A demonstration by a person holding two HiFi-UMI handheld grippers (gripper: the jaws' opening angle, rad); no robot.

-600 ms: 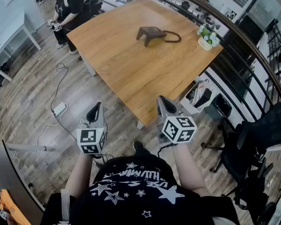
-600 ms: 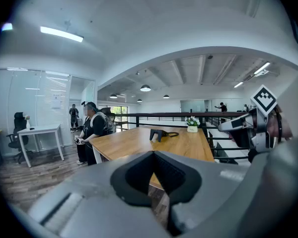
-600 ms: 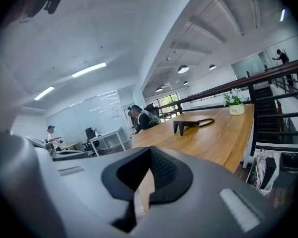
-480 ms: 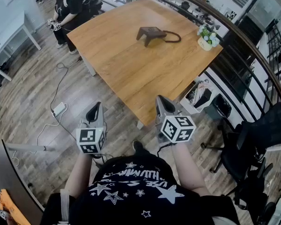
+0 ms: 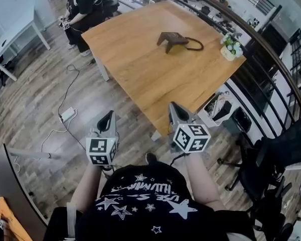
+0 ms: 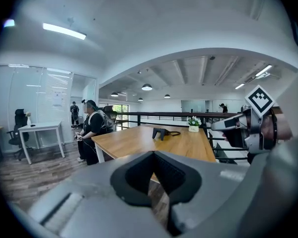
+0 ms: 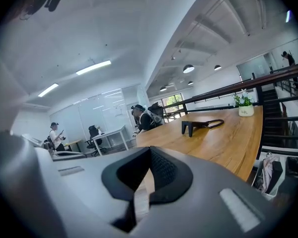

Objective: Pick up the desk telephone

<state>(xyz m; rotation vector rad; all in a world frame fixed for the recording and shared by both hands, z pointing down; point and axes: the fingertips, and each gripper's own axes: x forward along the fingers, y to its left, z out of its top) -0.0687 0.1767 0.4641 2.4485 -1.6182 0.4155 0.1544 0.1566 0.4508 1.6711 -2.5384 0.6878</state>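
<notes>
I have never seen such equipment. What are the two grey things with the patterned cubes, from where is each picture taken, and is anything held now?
There is no robot: a person holds a two-jaw hand tool in each hand, the left gripper and the right gripper. The patterned cubes are part of them. One picture comes from a camera on the person's head, looking down. The other two come from a camera on each gripper, looking along its jaws. There both pairs of jaws are together, with nothing between them. Ahead stands a wooden table. On it are a dark desk telephone and a small flower pot. Nothing is held.
</notes>
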